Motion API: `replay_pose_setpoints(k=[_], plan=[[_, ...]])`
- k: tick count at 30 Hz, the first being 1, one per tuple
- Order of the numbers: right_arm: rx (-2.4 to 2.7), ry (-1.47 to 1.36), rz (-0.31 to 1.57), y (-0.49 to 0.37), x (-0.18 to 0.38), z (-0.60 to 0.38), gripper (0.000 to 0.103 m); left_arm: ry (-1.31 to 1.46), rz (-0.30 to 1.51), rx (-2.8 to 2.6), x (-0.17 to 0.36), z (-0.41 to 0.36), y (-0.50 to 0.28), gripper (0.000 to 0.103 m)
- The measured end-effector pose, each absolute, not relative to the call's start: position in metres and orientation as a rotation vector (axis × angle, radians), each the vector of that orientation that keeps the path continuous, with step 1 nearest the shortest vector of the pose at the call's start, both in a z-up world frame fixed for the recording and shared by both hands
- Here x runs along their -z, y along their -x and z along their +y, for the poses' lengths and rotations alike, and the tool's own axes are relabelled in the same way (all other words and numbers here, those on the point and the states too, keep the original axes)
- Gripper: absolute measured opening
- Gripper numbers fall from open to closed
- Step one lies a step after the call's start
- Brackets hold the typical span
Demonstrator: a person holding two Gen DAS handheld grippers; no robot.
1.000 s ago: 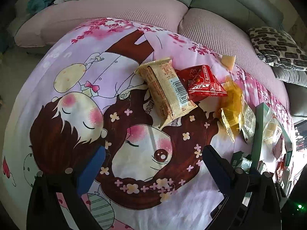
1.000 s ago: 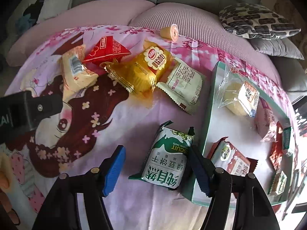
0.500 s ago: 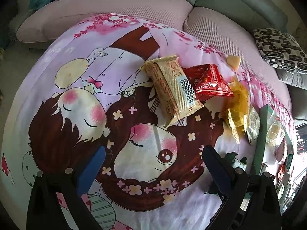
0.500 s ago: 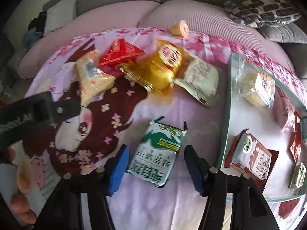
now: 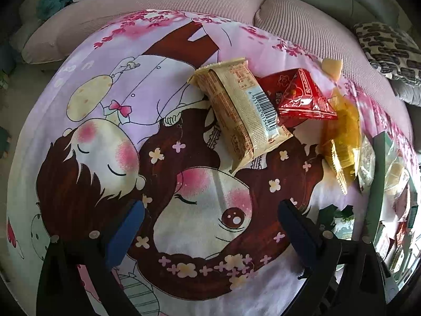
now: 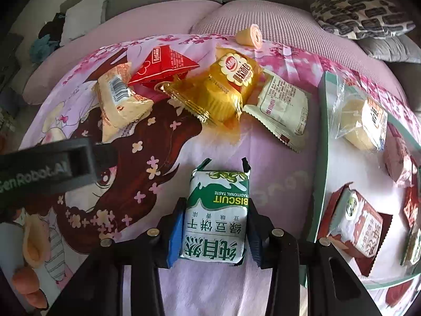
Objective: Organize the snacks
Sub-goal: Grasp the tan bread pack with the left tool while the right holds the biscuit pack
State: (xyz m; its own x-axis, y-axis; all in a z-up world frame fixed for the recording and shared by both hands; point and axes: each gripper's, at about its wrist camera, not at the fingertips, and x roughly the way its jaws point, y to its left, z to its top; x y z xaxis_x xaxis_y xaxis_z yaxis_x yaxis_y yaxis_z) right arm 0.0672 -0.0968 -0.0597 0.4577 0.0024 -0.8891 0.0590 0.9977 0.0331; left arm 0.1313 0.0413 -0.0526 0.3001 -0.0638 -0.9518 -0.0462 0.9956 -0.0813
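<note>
**Biscuit pack clamped for the tray**

Between the blue pads of the right claw (image 6: 214,233) a green-and-white biscuit pack (image 6: 217,210) is pinched by its long sides, the jaws closed onto it while it lies flat on the printed cloth (image 6: 276,163). The grip is taken across the narrow width, presumably so that the soft wrapper is kept from folding when lifted. Just to the right, a green-rimmed tray (image 6: 322,158) is seen, already holding a clear-wrapped cake (image 6: 365,123) and a red-and-white pack (image 6: 355,223); the biscuit pack is judged to be meant for that tray, which would explain why the nearest loose item was taken first.

Farther off on the cloth, four snacks are left in a loose row: a beige bar (image 6: 118,100), a red triangular pack (image 6: 163,65), a yellow cake pack (image 6: 223,89) and a white pack (image 6: 284,108). A small roll (image 6: 248,35) lies at the cloth's far edge.

The left claw (image 5: 210,234) is held wide open over the cloth with nothing between its pads. It is pointed toward the beige bar (image 5: 239,110), likely as the next item.
</note>
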Motion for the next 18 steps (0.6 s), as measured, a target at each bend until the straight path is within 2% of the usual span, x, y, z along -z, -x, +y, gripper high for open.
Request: replay_pose_setpoints(k=[8,18], plan=[[0.019,-0.076,1.078,-0.068,0.060,-0.098,0.043,0.147,1.274,0.003,0.055,0.050,-0.141,0.101],[-0.007,-0.150,1.053,-0.073,0.061,-0.111,0.042,0.223,1.214,-0.023,0.033,0.056,-0.178,0.101]])
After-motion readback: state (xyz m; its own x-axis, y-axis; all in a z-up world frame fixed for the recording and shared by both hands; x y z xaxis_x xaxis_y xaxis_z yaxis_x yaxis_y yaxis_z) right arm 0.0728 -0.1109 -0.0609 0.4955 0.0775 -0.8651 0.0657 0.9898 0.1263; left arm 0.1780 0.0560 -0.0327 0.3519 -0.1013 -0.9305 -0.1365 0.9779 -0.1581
